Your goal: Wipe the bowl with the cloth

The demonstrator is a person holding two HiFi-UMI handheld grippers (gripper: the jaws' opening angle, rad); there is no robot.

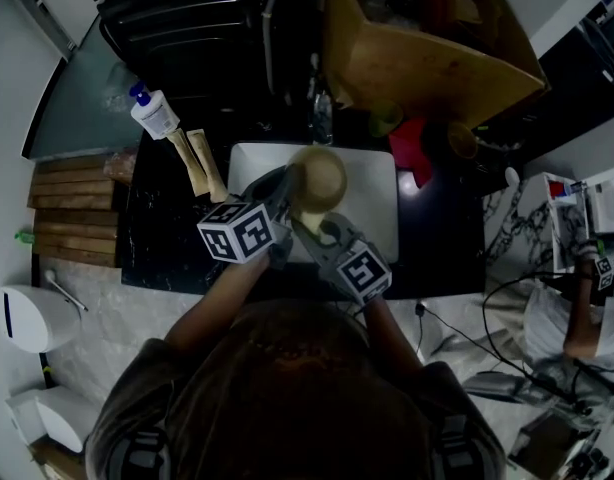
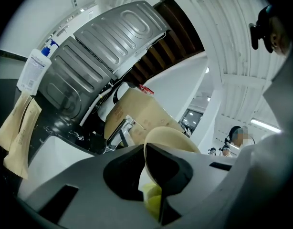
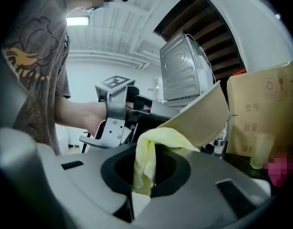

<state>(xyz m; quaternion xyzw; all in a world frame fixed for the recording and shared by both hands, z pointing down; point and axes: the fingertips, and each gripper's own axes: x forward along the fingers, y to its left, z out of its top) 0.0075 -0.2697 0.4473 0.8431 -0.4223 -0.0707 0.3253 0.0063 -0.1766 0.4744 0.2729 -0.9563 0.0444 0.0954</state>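
A beige bowl (image 1: 318, 179) is held tilted over a white basin (image 1: 375, 200). My left gripper (image 1: 284, 200) is shut on the bowl's rim; in the left gripper view the bowl (image 2: 174, 138) stands edge-on between the jaws of that gripper (image 2: 154, 178). A yellow cloth (image 3: 147, 157) is pinched in my right gripper (image 3: 141, 187), its top bunched against the bowl's (image 3: 203, 117) lower wall. In the head view the right gripper (image 1: 324, 231) sits just below the bowl. A bit of the cloth (image 2: 153, 200) shows behind the left jaws. The left gripper (image 3: 119, 112) appears beyond the cloth.
A pump bottle (image 1: 153, 114) and beige packets (image 1: 198, 163) stand left of the basin on the dark counter. A large cardboard box (image 1: 427, 53) lies behind it. Wooden slats (image 1: 73, 213) are at far left. A ribbed metal sheet (image 2: 106, 44) leans at the back, a pale cup (image 3: 261, 150) at right.
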